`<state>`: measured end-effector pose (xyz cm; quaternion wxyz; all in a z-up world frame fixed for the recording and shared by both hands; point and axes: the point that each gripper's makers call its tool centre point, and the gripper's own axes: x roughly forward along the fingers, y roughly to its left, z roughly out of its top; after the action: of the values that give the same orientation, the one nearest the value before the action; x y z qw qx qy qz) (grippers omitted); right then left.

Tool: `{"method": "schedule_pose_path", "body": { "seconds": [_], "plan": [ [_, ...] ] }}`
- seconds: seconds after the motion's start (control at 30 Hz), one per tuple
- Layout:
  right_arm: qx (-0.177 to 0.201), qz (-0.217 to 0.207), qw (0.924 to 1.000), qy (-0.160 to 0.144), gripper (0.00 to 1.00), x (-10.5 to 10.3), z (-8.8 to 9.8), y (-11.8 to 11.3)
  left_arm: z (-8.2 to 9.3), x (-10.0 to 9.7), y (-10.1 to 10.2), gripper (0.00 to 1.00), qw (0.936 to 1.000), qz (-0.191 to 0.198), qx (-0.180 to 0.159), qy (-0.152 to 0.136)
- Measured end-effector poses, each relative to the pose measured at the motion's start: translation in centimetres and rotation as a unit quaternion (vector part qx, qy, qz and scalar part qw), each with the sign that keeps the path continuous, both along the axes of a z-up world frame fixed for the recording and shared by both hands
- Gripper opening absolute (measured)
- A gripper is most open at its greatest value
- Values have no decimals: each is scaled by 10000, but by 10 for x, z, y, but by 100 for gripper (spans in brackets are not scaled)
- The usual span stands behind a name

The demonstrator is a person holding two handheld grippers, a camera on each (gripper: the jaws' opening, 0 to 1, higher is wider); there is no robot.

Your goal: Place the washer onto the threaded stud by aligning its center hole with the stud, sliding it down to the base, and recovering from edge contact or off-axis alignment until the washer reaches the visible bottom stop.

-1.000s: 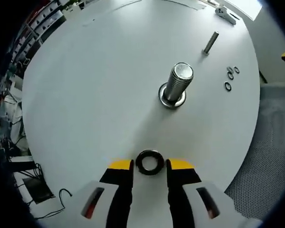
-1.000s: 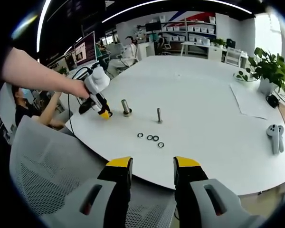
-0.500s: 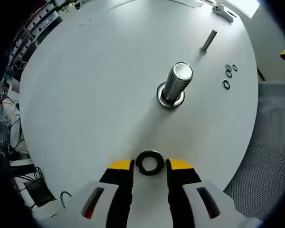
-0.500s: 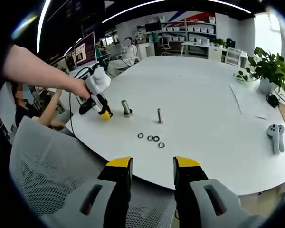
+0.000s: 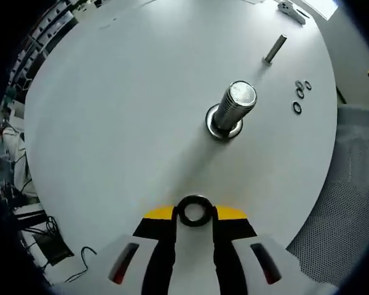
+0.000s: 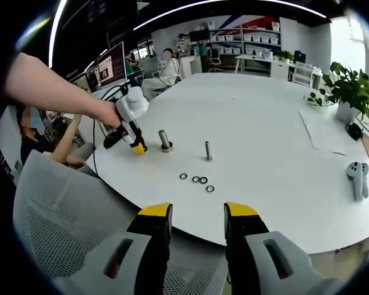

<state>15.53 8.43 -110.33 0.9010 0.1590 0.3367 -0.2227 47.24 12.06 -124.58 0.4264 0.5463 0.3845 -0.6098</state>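
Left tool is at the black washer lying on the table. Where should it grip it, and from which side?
Grip the washer across its outer rim, on opposite edges, coming straight in from above as the left tool is. It lies flat and thin on the table, so the rim is likely the only hold that leaves the hole clear.

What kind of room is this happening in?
Probably an open-plan office or lab: a big white round table, shelves of storage bins along the back wall, a mesh office chair and a potted plant.

No text, label or number can be read
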Motion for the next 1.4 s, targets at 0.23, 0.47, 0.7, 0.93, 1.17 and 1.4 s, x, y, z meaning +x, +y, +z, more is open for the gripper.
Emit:
{"method": "schedule_pose_path", "body": {
  "seconds": [0.23,0.47,0.7,0.93,1.17,1.4],
  "plan": [
    [-5,0,10000,-1,36,0,-1,-1,2,-7,6,19,9999,-57,-94,-5],
    [-2,-16,10000,-27,36,0,0,-1,3,-16,5,19,9997,-245,-78,58],
    [5,-12,10000,-37,36,1,-2,-2,10,-28,-3,18,9983,-537,-155,155],
    [-2,-18,10000,-45,36,0,0,-1,30,-33,-20,18,9968,-702,-328,190],
    [-3,-16,10000,-43,36,0,1,-1,60,-35,-37,18,9954,-808,-466,239],
    [-6,-13,10000,-39,36,0,1,0,76,-42,-47,18,9932,-975,-557,317]
  ]
}}
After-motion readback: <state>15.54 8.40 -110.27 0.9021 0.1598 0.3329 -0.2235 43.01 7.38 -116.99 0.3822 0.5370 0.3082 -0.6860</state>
